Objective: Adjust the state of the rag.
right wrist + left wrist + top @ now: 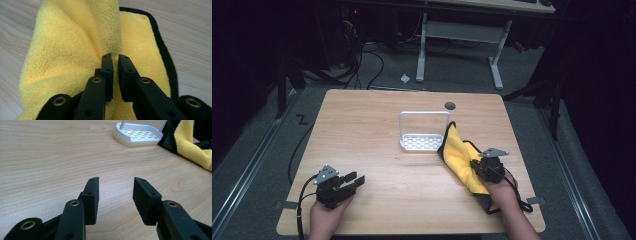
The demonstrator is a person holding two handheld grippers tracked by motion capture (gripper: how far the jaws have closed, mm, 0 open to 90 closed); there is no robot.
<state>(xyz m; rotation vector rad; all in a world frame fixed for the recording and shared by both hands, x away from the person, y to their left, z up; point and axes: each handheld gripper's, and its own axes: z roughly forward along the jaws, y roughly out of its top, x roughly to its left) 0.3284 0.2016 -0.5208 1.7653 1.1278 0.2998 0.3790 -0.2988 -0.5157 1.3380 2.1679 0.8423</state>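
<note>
Yellow cloth (460,157), black-edged, lies on surface (377,135) at your right, far corner raised against white rack (424,131). Your right gripper (115,57) pinches raised fold of cloth between nearly closed fingers. Your left gripper (115,180) rests near left front edge, fingers apart, holding nothing.

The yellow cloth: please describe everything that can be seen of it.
The yellow cloth is a soft, fluffy towel, microfibre by its look, with a thin black hem around its edge. It lies crumpled on the wooden table, on the right side. Its far corner stands up against the white rack. The right gripper pinches a raised fold of it between nearly closed jaws, and creases run out from that pinch. The person's right hand rests over its near part.
</note>
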